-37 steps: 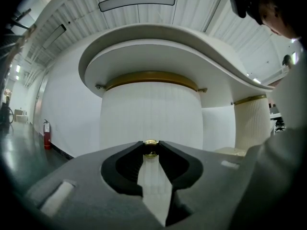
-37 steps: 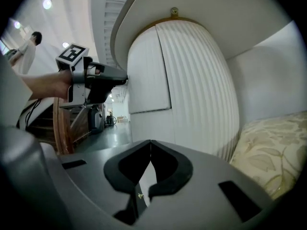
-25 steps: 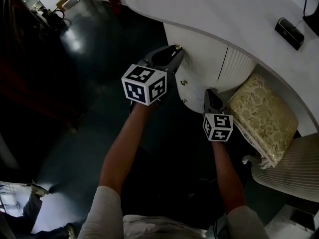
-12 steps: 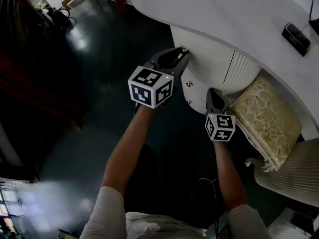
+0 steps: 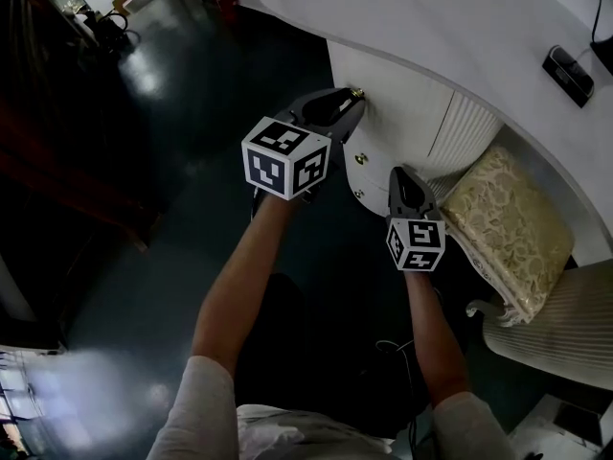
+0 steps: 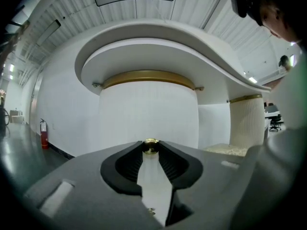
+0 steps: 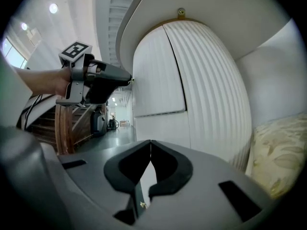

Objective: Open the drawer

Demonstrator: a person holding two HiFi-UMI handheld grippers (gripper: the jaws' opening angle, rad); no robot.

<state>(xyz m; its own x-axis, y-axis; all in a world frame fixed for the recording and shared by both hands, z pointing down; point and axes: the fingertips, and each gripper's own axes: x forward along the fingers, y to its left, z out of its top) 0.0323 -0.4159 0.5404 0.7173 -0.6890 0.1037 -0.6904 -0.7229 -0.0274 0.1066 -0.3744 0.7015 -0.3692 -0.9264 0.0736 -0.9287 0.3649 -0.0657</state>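
White cabinet front (image 6: 148, 110): brass drawer knob (image 6: 151, 146) clamped between left gripper (image 6: 151, 150) fingers (image 6: 128, 165).

The drawer (image 5: 397, 94) is the top one in a white, rounded pedestal (image 5: 431, 132) under the left end of the desk (image 5: 460, 27). Its curved front sits flush with the pedestal, shut. A small brass knob (image 6: 151, 146) juts out from its middle.

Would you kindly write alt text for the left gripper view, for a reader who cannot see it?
The left gripper grips a small brass knob between its jaw tips, on the front of a curved white cabinet under an overhanging white desktop. A gold band rims the cabinet's top; a ribbed white column stands at right.
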